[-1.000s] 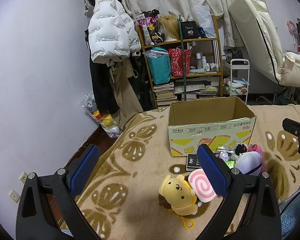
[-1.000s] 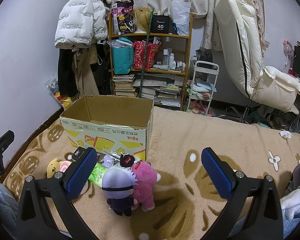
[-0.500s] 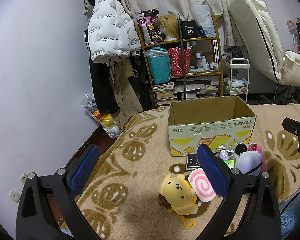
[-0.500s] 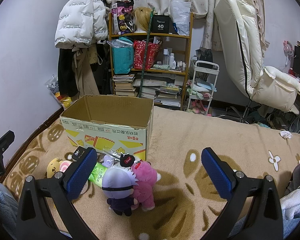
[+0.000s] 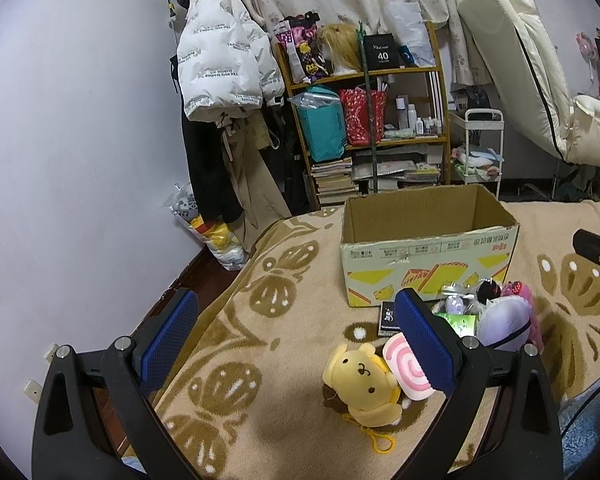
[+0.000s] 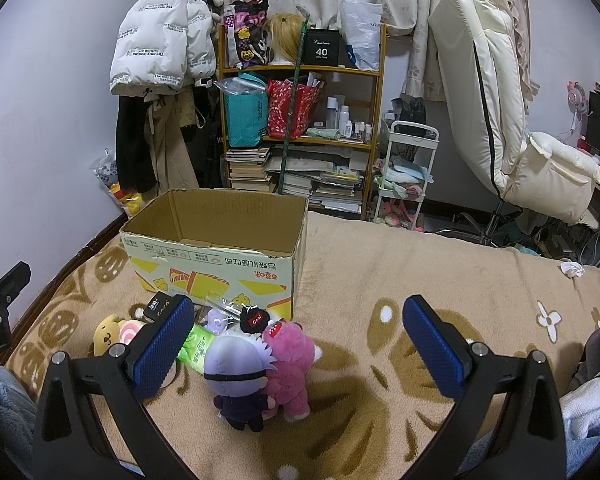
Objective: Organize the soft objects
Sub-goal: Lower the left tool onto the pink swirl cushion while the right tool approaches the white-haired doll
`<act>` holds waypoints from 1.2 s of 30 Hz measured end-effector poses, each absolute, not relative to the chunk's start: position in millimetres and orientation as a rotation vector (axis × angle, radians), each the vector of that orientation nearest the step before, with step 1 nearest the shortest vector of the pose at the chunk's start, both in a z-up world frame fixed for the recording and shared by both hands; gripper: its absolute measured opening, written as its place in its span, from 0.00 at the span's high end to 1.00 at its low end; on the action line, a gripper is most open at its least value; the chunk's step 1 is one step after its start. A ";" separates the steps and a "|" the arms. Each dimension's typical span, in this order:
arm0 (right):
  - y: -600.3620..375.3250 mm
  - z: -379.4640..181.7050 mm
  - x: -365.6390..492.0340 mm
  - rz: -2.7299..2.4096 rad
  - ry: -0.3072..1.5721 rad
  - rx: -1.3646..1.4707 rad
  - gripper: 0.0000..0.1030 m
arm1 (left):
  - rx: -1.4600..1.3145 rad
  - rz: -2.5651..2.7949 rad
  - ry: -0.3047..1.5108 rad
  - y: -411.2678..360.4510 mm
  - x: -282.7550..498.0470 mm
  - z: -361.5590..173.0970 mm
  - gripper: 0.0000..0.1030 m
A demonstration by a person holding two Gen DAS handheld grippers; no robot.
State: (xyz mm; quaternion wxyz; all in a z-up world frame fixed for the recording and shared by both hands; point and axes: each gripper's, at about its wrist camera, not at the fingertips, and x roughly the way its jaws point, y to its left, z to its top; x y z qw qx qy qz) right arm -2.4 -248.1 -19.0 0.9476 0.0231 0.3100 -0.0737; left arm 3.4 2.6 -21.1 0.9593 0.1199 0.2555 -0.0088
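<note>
Both tongs released, yellow plush [image 5: 362, 380] near left tongs [image 5: 296, 340], pink plush [image 6: 290, 356] between right tongs [image 6: 298, 350]

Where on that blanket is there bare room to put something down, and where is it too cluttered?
Bare blanket lies right of the cardboard box and past the pink plush. Another free patch lies left of the yellow dog plush and the box. The box shows nothing inside. Crowded: the strip in front of the box, where plushes, the purple-headed doll and packets bunch together.
</note>
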 end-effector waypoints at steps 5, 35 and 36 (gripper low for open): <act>-249.2 -16.3 -4.0 -0.155 0.635 0.052 0.00 | 0.275 -0.017 0.533 -2.6 5.2 -21.3 0.06; -233.6 -63.2 46.1 -0.064 0.821 0.045 0.00 | 0.396 -0.112 0.730 -74.3 35.8 -71.5 0.06; -234.6 -64.9 48.2 -0.066 0.829 0.050 0.00 | 0.394 -0.117 0.737 -75.4 36.7 -74.0 0.06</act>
